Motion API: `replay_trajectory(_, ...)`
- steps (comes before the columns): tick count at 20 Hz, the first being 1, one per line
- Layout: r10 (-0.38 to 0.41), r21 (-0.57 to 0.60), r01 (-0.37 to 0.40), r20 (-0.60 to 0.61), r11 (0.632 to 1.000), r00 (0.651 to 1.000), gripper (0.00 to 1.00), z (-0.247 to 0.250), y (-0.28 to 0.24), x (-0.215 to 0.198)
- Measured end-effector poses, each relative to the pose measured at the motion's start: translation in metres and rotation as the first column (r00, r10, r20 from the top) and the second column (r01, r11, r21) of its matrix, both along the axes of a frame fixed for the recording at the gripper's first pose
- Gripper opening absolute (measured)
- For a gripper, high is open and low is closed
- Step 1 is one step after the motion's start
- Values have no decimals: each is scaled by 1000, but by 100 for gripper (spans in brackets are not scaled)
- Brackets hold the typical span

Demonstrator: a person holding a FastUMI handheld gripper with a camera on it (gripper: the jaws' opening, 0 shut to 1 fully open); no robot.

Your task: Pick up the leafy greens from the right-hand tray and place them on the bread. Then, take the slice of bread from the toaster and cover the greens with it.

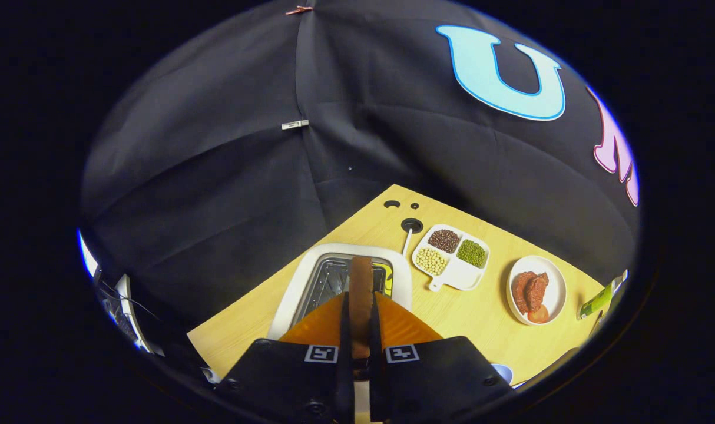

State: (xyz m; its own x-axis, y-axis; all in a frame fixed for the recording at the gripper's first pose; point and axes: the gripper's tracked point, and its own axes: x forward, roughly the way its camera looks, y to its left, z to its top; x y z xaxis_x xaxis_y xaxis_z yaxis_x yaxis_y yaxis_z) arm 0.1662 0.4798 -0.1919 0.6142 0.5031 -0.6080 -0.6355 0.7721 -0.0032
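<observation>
A slice of bread [360,272] stands edge-on between my fingers, its brown crust facing me. My gripper [360,312] is shut on it, both fingers pressing its flat sides. The slice is over the white toaster [298,282], in line with its metal-lined slot [331,280]. I cannot tell whether the slice's lower edge is still inside the slot or just above it. The toaster stands at the left corner of the wooden table [469,318].
Right of the toaster lies a white divided dish [452,257] with brown, yellow and green beans. Further right is a white plate [536,290] with reddish meat and a tomato slice, then a green object [598,301] at the table's edge. A white cable [407,240] runs into a table hole.
</observation>
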Motion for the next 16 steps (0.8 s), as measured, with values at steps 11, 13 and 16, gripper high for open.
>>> replay_trajectory(11,-44,168,31,72,985,996,14,103,-49,-2)
replay_trajectory(13,-67,185,52,75,981,995,14,118,-69,-1)
replay_trajectory(16,-111,236,94,60,967,992,14,126,-95,-5)
